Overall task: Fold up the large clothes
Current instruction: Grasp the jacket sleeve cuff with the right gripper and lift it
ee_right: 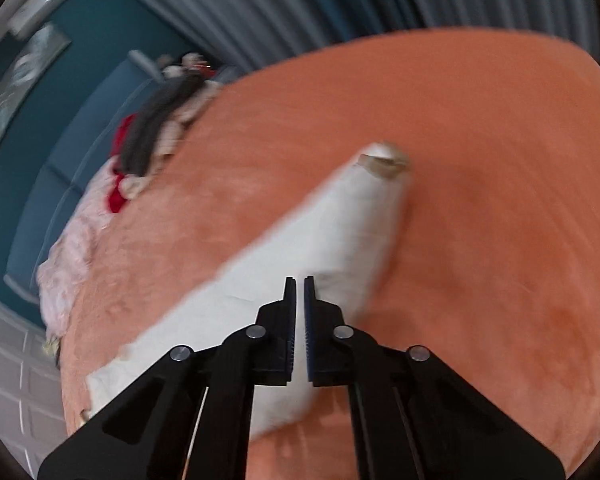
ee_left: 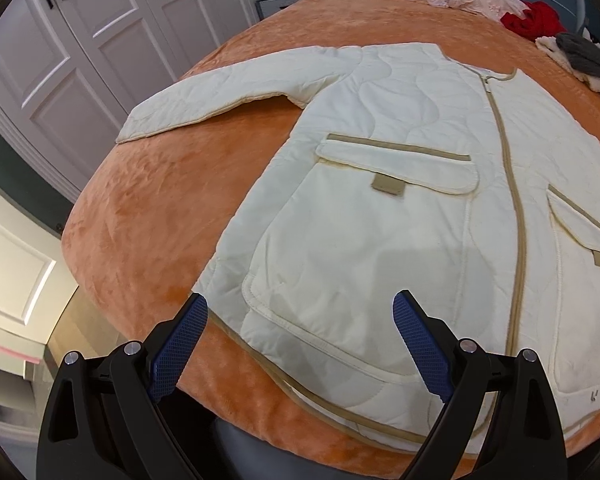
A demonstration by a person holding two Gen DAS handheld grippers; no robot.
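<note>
A cream quilted jacket (ee_left: 400,184) lay front-up on the orange bedspread (ee_left: 152,216), filling the centre and right of the left wrist view, its tan zip running down the right of the frame and one sleeve (ee_left: 220,92) stretched toward the upper left. The left gripper (ee_left: 300,340) hung at the bottom of that frame over the jacket's hem, its blue pads (ee_left: 180,344) spread wide apart with nothing between them. In the blurred right wrist view the right gripper (ee_right: 299,320) had its fingers drawn together above the other sleeve (ee_right: 340,220) — whether any cloth was pinched there I could not tell. Red and grey clothes (ee_left: 540,20) sat heaped at the upper right of the left view.
</note>
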